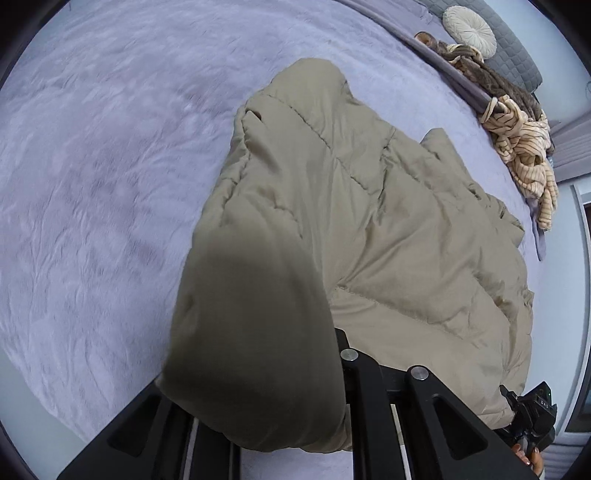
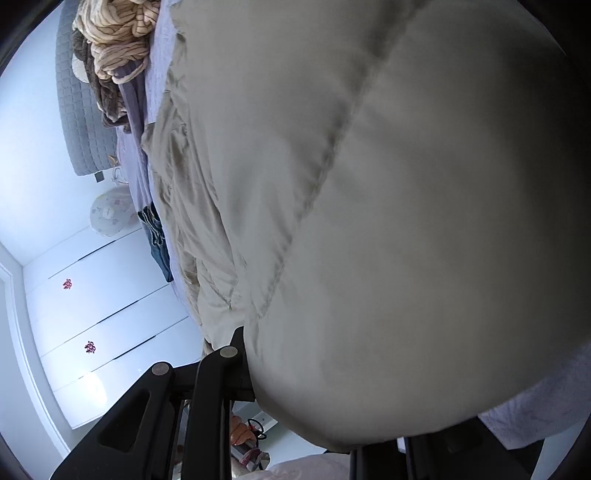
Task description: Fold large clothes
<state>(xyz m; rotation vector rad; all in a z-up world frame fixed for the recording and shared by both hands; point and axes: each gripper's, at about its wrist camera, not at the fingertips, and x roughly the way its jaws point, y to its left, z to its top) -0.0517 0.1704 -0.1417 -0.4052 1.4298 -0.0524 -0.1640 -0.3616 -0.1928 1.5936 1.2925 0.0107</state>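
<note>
A large beige padded jacket [image 1: 369, 221] lies on the lilac bed cover [image 1: 110, 166]. One thick fold of it rises toward the lens and sits pinched in my left gripper [image 1: 258, 369], which is shut on it; the fabric hides the fingertips. In the right wrist view the same jacket [image 2: 406, 184] fills most of the picture, bulging over my right gripper [image 2: 306, 391]. That gripper is shut on the jacket's edge, with only its left finger [image 2: 232, 354] showing. In the left wrist view the right gripper's body [image 1: 532, 417] shows at the jacket's lower right corner.
A striped cream garment [image 1: 524, 155], a brown patterned garment [image 1: 491, 77] and a round cream cushion [image 1: 469, 31] lie along the bed's far edge by a grey quilted headboard [image 1: 517, 48]. Folded jeans [image 2: 157, 240] sit beyond the jacket. White wardrobe doors [image 2: 92, 314] stand beside the bed.
</note>
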